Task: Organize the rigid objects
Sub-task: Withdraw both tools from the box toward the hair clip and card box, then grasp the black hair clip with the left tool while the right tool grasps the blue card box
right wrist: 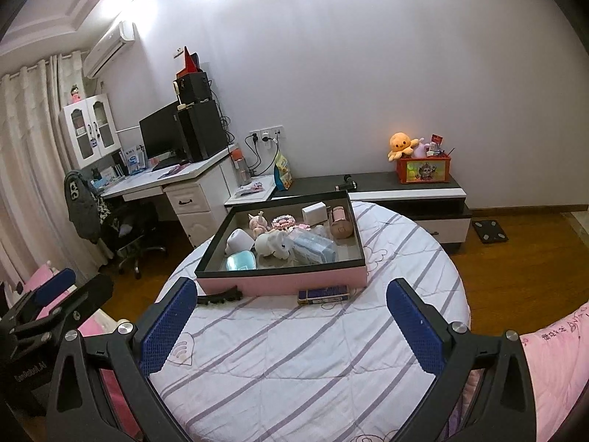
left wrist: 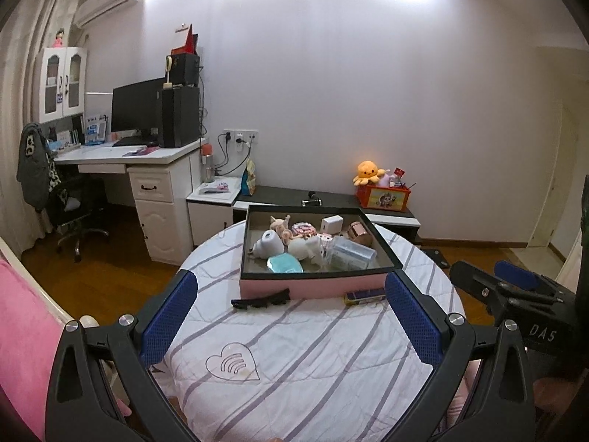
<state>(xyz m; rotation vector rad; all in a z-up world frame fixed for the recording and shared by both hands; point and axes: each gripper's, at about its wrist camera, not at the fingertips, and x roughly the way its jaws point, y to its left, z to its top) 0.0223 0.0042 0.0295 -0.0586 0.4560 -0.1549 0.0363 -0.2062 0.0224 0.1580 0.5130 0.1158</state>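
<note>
My left gripper (left wrist: pixel 291 316) hangs over the striped white quilt of the bed (left wrist: pixel 294 368), its blue-padded fingers (left wrist: pixel 171 316) spread wide and holding nothing. Ahead of the left-hand finger lies a black scalloped plastic hair clip (left wrist: pixel 260 299), touching or nearly touching the front wall of the shallow pink cardboard box with a black rim (left wrist: pixel 313 287). The clip is thin and flat on soft bedding, so I judge my pads could slide over it or pinch quilt instead; pushing forward could also shove it under the box wall.

Inside the box, straight ahead, sit a white cylindrical gadget (left wrist: pixel 268 245), a teal oval case (left wrist: pixel 285 263), a white plush unicorn (left wrist: pixel 305 246), a clear plastic container (left wrist: pixel 349 254), a white square charger (left wrist: pixel 331 224) and a rose-gold cylinder (left wrist: pixel 359 231). They are crowded, so dropping something in might knock one over.

Ahead of the right-hand finger, a flat dark-blue box with gold edges (left wrist: pixel 364 296) lies against the pink wall; its print is too small to read.

My right gripper (right wrist: pixel 291 316) is likewise spread and empty, close beside the left; the two could collide. Its body reads "DAS" in the left view; the left gripper's lettering in the right view is too blurred to read.
</note>
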